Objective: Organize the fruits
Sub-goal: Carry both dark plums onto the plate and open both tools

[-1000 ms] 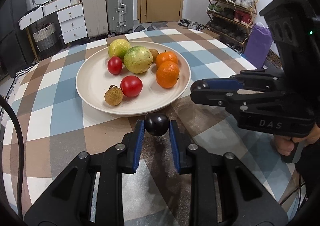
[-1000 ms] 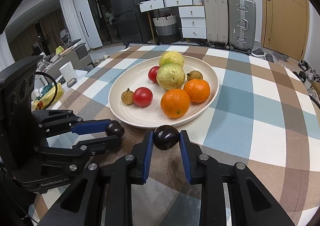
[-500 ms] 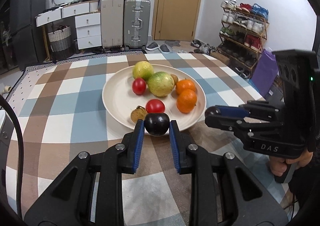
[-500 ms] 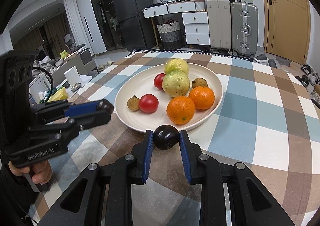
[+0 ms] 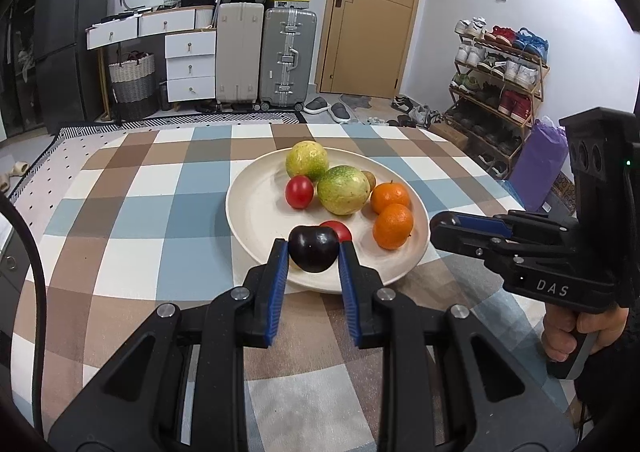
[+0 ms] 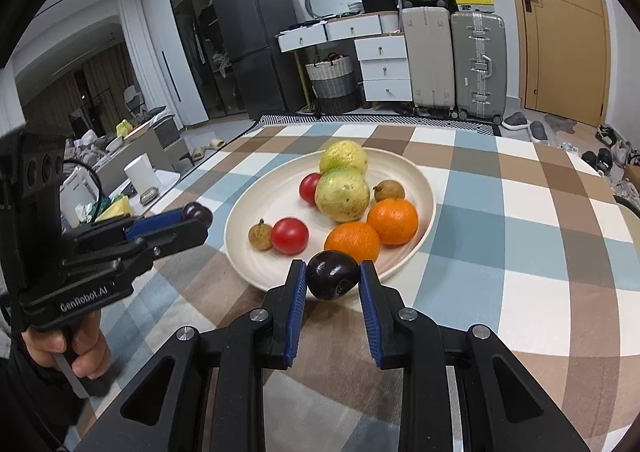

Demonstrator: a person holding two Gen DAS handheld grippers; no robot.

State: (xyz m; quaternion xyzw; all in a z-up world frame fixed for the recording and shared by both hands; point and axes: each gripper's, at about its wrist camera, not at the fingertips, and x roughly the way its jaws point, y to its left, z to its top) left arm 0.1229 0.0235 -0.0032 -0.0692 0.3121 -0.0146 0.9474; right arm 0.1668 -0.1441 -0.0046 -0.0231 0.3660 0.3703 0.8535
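My left gripper (image 5: 313, 258) is shut on a dark plum (image 5: 313, 253) and holds it in the air over the near rim of the cream plate (image 5: 248, 220). My right gripper (image 6: 333, 279) is shut on a second dark plum (image 6: 333, 280), also held above the plate's near edge (image 6: 256, 268). On the plate lie two green-yellow guavas (image 5: 343, 190), two oranges (image 5: 393, 226), two red tomatoes (image 5: 299, 191) and small brown fruits (image 6: 260, 235). Each gripper shows in the other's view: the right one (image 5: 444, 222) and the left one (image 6: 197, 217) with its plum.
The plate sits on a checked tablecloth (image 5: 132, 212). Beyond the table stand suitcases (image 5: 286, 56), white drawers (image 5: 190, 66), a shoe rack (image 5: 496, 68) and a door. To the left of the table is a low surface with a white cup (image 6: 140, 172).
Both grippers have risen and tilted up with their plums, so the plate sits lower and farther in view. The left gripper has moved in over the plate's near rim.
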